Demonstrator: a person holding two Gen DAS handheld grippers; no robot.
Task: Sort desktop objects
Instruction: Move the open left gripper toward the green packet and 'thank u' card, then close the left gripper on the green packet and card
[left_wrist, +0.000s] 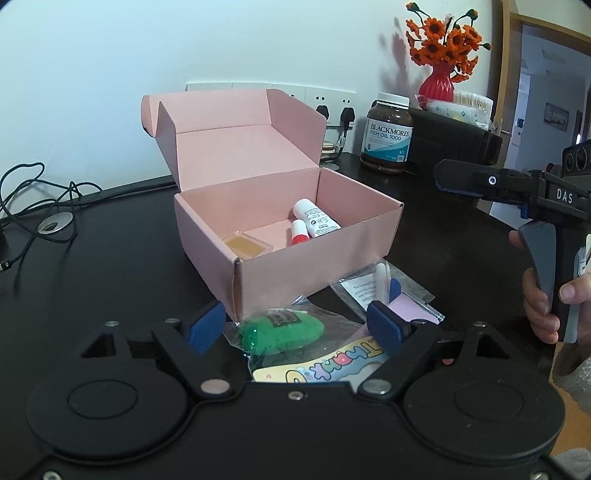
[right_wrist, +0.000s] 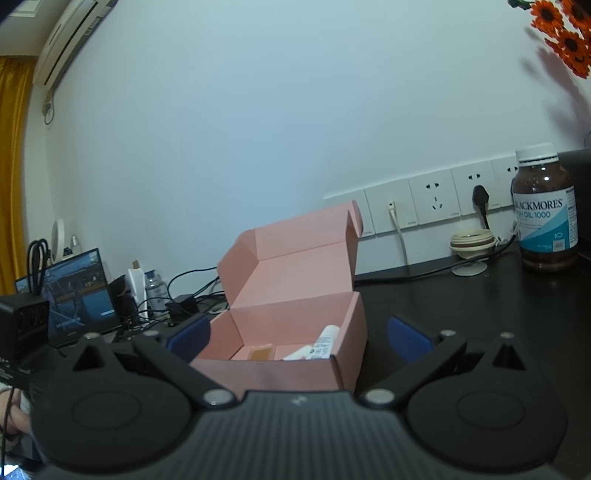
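Pink cardboard box (left_wrist: 295, 236), lid up, on black desk (left_wrist: 110, 229); inside: white tube (left_wrist: 316, 218), red-based vial (left_wrist: 298, 232), amber tile in clear case (left_wrist: 246, 246). L gripper (left_wrist: 295, 326) jaws apart, straddling fuzzy green item in crinkly bag (left_wrist: 282, 328), pads not pressing; card below cut off. R gripper (right_wrist: 299, 338) wide apart w/ box corner between; brown pill jar (left_wrist: 388, 134) behind.

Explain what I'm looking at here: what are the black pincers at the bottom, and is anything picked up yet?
Each picture comes from a camera on a hand-held gripper, looking along its fingers. The left gripper straddles a bagged green sponge on the black desk; its blue pads aren't pressing it, so nothing is held. The right gripper, open and empty, faces the open pink box, which holds two white tubes and a small amber case. A fish oil bottle stands behind.
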